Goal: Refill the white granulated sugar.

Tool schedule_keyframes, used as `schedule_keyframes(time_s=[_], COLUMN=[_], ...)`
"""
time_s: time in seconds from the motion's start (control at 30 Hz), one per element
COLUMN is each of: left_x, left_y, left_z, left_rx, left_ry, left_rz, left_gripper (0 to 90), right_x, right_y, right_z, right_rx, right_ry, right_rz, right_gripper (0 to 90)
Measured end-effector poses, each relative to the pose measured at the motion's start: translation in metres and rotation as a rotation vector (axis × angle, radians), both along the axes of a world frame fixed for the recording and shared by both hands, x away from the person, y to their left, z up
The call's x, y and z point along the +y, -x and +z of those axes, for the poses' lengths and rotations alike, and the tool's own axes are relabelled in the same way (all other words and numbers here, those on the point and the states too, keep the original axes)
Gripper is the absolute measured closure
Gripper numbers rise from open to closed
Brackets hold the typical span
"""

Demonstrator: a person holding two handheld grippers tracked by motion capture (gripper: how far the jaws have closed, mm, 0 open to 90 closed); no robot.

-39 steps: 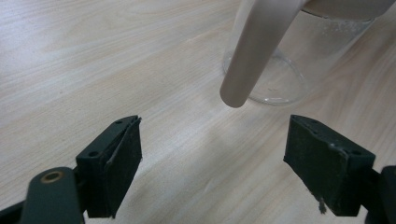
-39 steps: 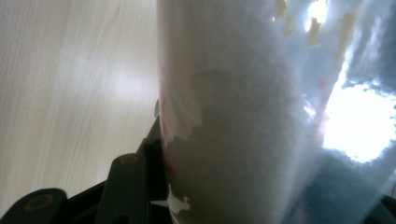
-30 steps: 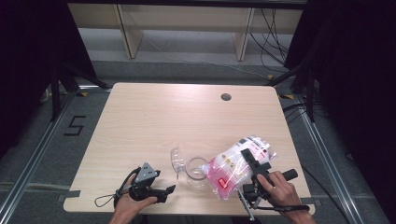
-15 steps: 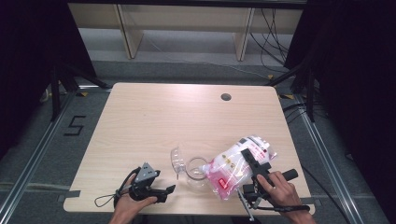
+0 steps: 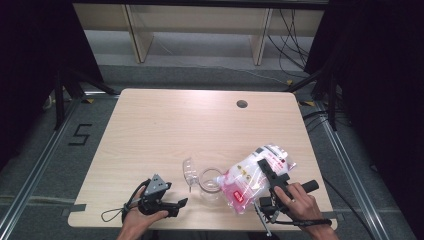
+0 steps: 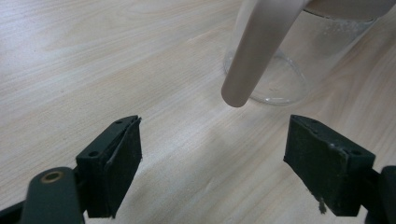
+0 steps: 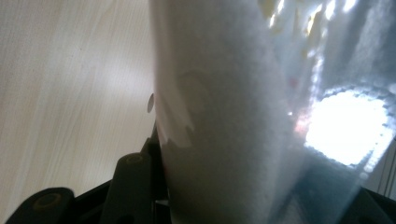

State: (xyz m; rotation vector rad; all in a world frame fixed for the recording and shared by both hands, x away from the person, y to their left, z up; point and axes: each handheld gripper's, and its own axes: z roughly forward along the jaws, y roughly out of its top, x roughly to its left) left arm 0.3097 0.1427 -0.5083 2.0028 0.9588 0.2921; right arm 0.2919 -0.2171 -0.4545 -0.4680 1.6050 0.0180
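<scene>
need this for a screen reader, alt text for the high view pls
At the near edge of a wooden table, the right gripper holds a pink-and-white plastic bag tipped toward a clear glass jar. The left gripper lies open beside it.

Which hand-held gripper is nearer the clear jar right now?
Right. The right hand-held gripper holds the plastic bag whose end touches the clear jar. The left hand-held gripper sits open on the table, short of the jar's left side.

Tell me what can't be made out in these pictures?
- Right gripper fingers: in its own view the white bag covers them.
- Print on the bag: too small in the high view.
- Clear cup: top cut off in the left gripper view.
</scene>
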Motion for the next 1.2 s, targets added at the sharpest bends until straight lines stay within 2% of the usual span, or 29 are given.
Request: schedule_keyframes(time_s=[0.07,0.17,0.23,0.3,0.33,0.37,0.4,0.43,0.5,0.53,0.57,0.6,0.63,0.77,0.8,0.87,0.9,0.93,0.97,1.0,1.2], left_x=[0.0001,0.0000,-0.0013,-0.0018,-0.0018,-0.0018,-0.0018,-0.0002,-0.0018,-0.0003,-0.0004,-0.0019,-0.0017,-0.0022,-0.0022,-0.0021,-0.0021,-0.0021,-0.0021,-0.0021,-0.0022], left_y=[0.0000,0.0000,0.0009,0.0010,0.0009,0.0009,0.0009,0.0006,0.0009,0.0006,0.0006,0.0009,0.0009,0.0010,0.0010,0.0010,0.0009,0.0009,0.0010,0.0010,0.0009], left_z=[0.0000,0.0000,-0.0002,-0.0003,-0.0004,-0.0004,-0.0004,0.0003,-0.0004,0.0001,0.0001,-0.0004,-0.0003,-0.0006,-0.0006,-0.0006,-0.0006,-0.0007,-0.0006,-0.0006,-0.0006], left_rx=[-0.001,-0.001,0.000,0.001,0.001,0.001,0.001,0.001,0.001,0.002,0.001,0.001,0.001,-0.004,-0.003,-0.004,-0.004,-0.004,-0.003,-0.004,-0.004], left_ry=[0.000,0.000,0.024,0.029,0.028,0.028,0.028,0.009,0.030,0.011,0.013,0.031,0.027,0.027,0.027,0.027,0.028,0.028,0.028,0.028,0.027], left_rz=[-0.001,-0.001,0.000,0.004,0.004,0.005,0.005,-0.009,0.005,-0.008,-0.007,0.005,0.004,0.004,0.004,0.004,0.005,0.005,0.006,0.005,0.005], left_gripper=[18.3,18.3,18.3,18.3,18.3,18.3,18.4,18.4,18.4,18.3,18.4,18.3,18.3,18.3,18.4,18.4,18.4,18.4,18.3,18.4,18.4], right_x=[0.0002,0.0002,-0.0001,0.0002,0.0013,0.0002,0.0003,0.0003,-0.0004,-0.0005,-0.0007,-0.0002,-0.0008,-0.0002,-0.0010,-0.0008,-0.0005,-0.0005,-0.0005,-0.0005,-0.0003], right_y=[0.0000,-0.0006,0.0001,0.0000,0.0000,-0.0001,0.0007,0.0007,0.0003,0.0003,0.0013,0.0013,0.0009,0.0007,0.0009,0.0012,0.0012,0.0010,0.0013,0.0015,0.0015], right_z=[0.0001,0.0004,0.0003,0.0014,0.0038,0.0020,0.0018,0.0018,0.0006,0.0005,0.0004,0.0020,0.0009,0.0025,0.0007,0.0009,0.0021,0.0002,0.0015,0.0003,0.0013], right_rx=[0.009,-0.008,-0.010,-0.016,-0.036,-0.016,-0.024,-0.024,-0.015,-0.017,-0.006,-0.011,-0.001,-0.015,-0.006,-0.010,-0.026,-0.014,-0.020,-0.012,-0.019], right_ry=[-0.004,-0.003,-0.006,0.000,0.033,0.013,0.013,0.013,0.000,-0.002,-0.004,0.008,-0.006,0.016,0.000,0.003,0.011,-0.023,-0.005,-0.023,-0.022], right_rz=[-0.002,0.011,0.005,0.013,0.026,0.015,0.010,0.010,0.005,0.006,-0.011,-0.004,-0.007,0.004,-0.007,-0.010,0.003,0.007,0.006,0.005,0.013], right_gripper=[55.0,55.2,55.3,55.4,55.5,55.6,55.7,55.7,55.8,55.9,56.0,56.0,56.0,56.2,56.3,56.4,56.4,56.4,56.4,56.5,56.8])
